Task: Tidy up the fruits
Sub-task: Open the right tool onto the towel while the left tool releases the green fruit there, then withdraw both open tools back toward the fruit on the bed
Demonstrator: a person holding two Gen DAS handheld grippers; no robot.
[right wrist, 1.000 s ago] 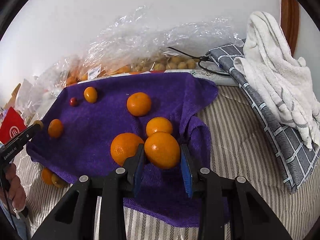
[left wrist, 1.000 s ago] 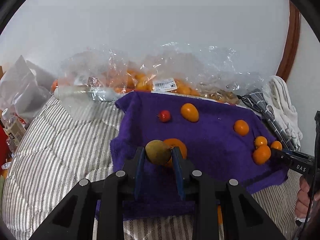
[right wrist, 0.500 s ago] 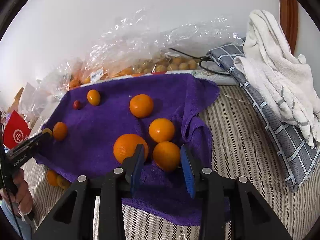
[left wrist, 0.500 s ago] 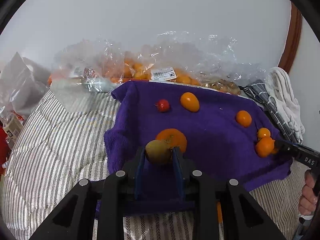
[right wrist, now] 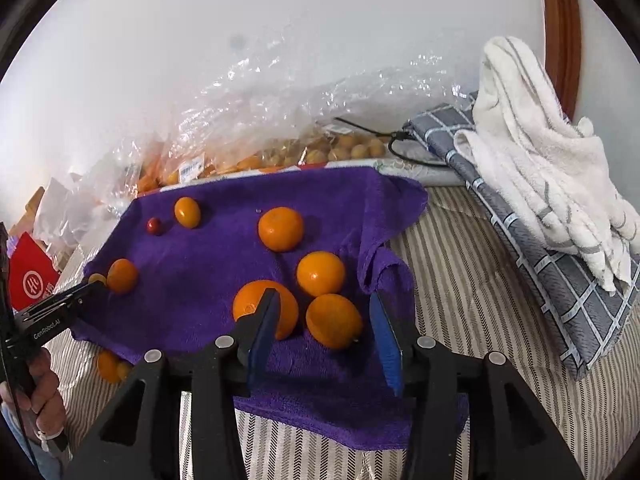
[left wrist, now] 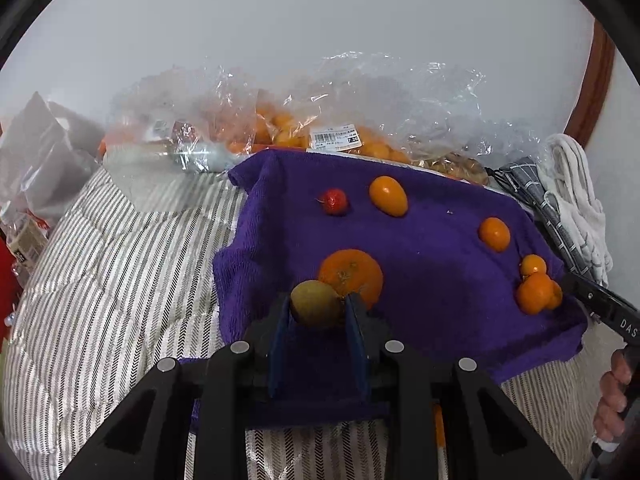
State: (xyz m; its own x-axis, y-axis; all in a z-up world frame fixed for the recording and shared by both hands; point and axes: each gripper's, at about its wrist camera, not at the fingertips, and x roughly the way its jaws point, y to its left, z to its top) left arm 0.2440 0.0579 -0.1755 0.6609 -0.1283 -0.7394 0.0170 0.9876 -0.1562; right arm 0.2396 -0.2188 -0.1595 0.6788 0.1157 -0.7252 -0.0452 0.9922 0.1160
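Observation:
A purple towel [left wrist: 432,280] [right wrist: 192,276] lies on a striped bed and bears several oranges. My left gripper [left wrist: 318,304] is shut on a yellow-green fruit [left wrist: 314,303], held just in front of a large orange [left wrist: 354,274]. A small red fruit [left wrist: 334,201] and an oval orange [left wrist: 388,195] lie farther back. My right gripper [right wrist: 324,312] is open around an orange [right wrist: 334,321] that rests on the towel, beside two more oranges [right wrist: 264,306] [right wrist: 321,273]. Another orange [right wrist: 281,228] lies behind them.
Clear plastic bags of fruit [left wrist: 320,136] [right wrist: 280,152] line the wall behind the towel. A white towel [right wrist: 540,184] on a grey checked cloth [right wrist: 560,280] lies at the right. A red packet [right wrist: 30,280] is at the left. Two fruits [right wrist: 110,366] lie off the towel's near-left edge.
My right gripper has opened and let its orange down onto the towel. My left gripper has moved a little over the towel, still holding the yellow-green fruit.

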